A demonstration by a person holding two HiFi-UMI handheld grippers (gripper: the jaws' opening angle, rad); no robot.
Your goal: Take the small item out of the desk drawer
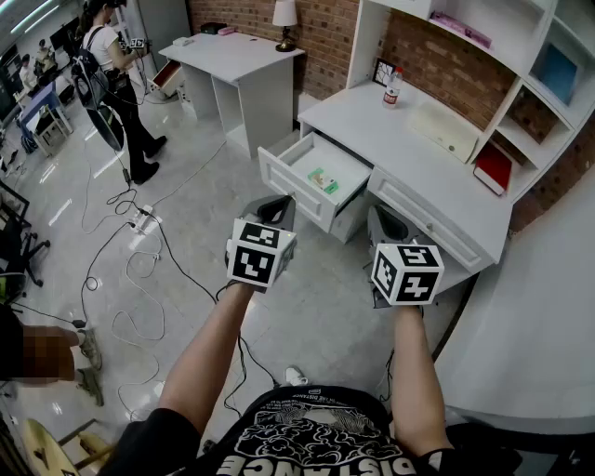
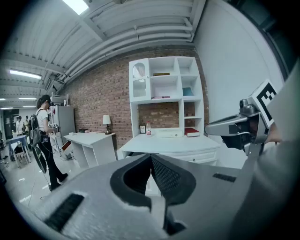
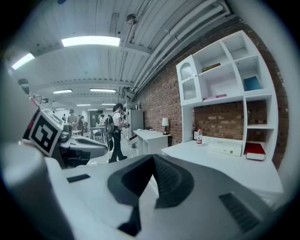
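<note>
A white desk [image 1: 423, 153] stands ahead with its left drawer [image 1: 299, 191] pulled open. Inside the drawer lies a small green item [image 1: 323, 180]. My left gripper [image 1: 279, 204] hovers over the floor just in front of the drawer, shut and empty. To its right, my right gripper [image 1: 383, 218] hangs before the desk's closed right drawer [image 1: 423, 226], also shut with nothing held. In the left gripper view the jaws [image 2: 151, 157] meet at their tips and hide the drawer. The right gripper view shows its jaws [image 3: 153, 158] closed together, the desk top [image 3: 220, 164] beyond.
A bottle [image 1: 393, 86], a white box [image 1: 443, 130] and a red book [image 1: 492, 168] sit on the desk under a shelf unit [image 1: 530, 56]. A second desk [image 1: 237, 58] with a lamp [image 1: 284, 20] stands behind. Cables [image 1: 139, 244] cross the floor; a person [image 1: 116, 84] stands far left.
</note>
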